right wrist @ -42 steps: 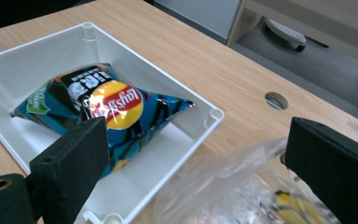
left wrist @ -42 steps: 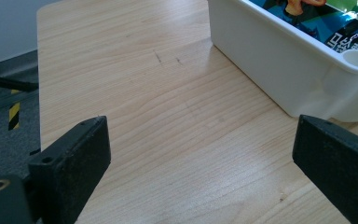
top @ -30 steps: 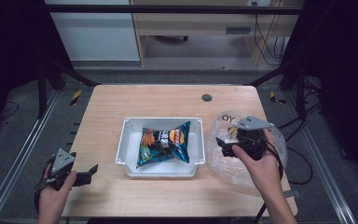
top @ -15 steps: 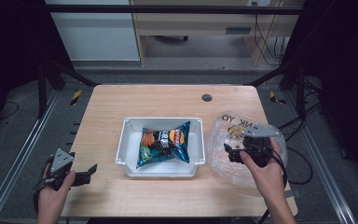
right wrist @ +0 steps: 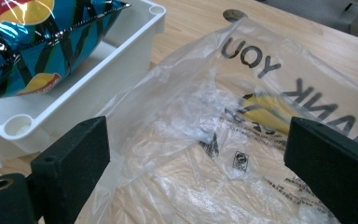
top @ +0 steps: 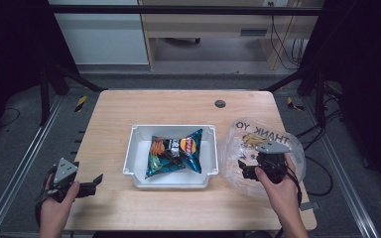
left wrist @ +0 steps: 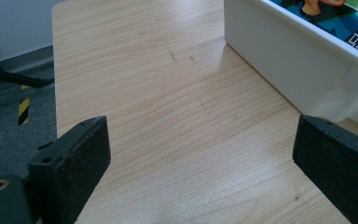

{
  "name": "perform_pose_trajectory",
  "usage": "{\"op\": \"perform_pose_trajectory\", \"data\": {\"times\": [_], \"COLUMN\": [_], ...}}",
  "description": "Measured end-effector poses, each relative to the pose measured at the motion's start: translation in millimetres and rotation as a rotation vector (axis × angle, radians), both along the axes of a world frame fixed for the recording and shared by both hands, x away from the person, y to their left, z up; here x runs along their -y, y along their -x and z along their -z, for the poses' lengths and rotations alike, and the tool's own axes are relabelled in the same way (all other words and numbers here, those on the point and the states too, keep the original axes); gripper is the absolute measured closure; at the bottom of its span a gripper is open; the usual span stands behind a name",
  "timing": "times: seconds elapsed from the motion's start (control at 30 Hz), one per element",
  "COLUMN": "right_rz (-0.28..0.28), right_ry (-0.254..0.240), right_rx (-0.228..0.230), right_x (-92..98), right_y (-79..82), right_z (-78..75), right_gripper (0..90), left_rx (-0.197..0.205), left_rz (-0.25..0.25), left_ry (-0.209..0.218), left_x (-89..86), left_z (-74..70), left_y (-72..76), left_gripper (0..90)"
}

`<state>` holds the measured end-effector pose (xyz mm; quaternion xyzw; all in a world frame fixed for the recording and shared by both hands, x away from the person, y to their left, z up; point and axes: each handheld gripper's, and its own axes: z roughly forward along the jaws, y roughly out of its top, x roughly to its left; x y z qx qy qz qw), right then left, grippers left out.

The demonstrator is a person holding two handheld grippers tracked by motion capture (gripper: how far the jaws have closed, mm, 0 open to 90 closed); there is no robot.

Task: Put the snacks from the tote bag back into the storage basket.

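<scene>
Clear, thin plastic is the tricky bit here: the bag (top: 263,151) lies crumpled on the bench (top: 178,106) just right of the white tray (top: 134,148), and the right gripper (top: 245,170) sits over it with jaws spread, holding nothing. I'd guess a pinch could catch one layer only, or drag the film along. The chip packet (top: 174,151) rests in the tray. The left gripper (top: 93,181) is released too, over bare wood.
</scene>
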<state>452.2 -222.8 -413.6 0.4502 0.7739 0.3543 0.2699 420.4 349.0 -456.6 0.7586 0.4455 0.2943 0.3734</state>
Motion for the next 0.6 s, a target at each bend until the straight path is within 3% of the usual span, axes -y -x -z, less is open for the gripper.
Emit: {"op": "perform_pose_trajectory", "data": {"times": [0.6], "right_rz": [-0.027], "right_ry": [0.027], "right_rx": [-0.038], "right_x": [-4.9], "right_y": [2.9], "right_z": [24.7], "right_gripper": [7.4], "left_rx": [-0.002], "left_rz": [0.002], "left_ry": [-0.005], "left_x": [0.2], "left_z": [0.5], "left_y": [-0.4], "left_gripper": [3.6]}}
